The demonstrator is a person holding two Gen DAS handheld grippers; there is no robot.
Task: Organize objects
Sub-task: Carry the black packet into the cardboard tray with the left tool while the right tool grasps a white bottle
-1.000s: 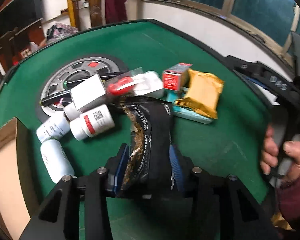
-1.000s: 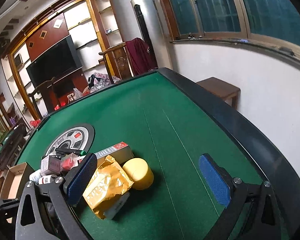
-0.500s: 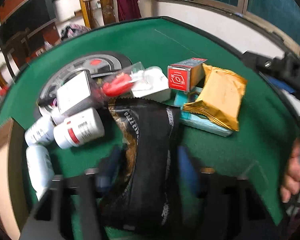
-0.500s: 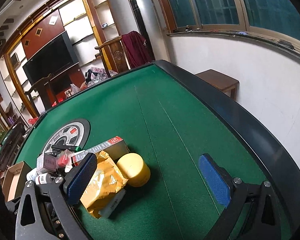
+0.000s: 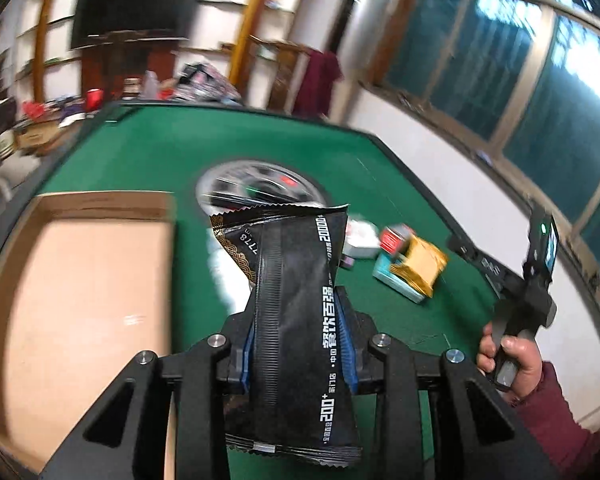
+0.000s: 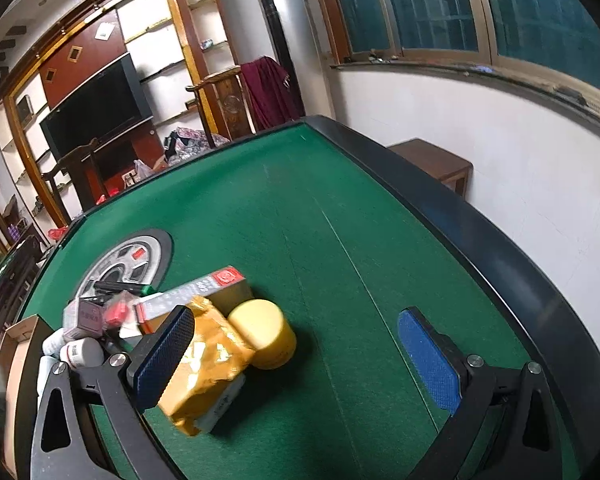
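Black sachet (image 5: pixel 296 320) – glossy, white lettering, serrated ends – pinched in left tongs (image 5: pixel 296 344), just closing; right tongs (image 6: pixel 300 356) apart.

black snack pouch (image 5: pixel 296 320): glossy foil-like plastic, crimped seam | table (image 6: pixel 340 216): matt green felt, smooth black rim | box (image 5: pixel 80 320): plain matt cardboard | gold packet (image 6: pixel 204 364): shiny crinkled foil | yellow tub (image 6: pixel 266 332): smooth plastic | gripper pads (image 6: pixel 428 360): blue, finely textured

Cardboard box (image 5: pixel 80 300) motion-blurred, cut by left edge, white bottles (image 6: pixel 80 354) partly hidden
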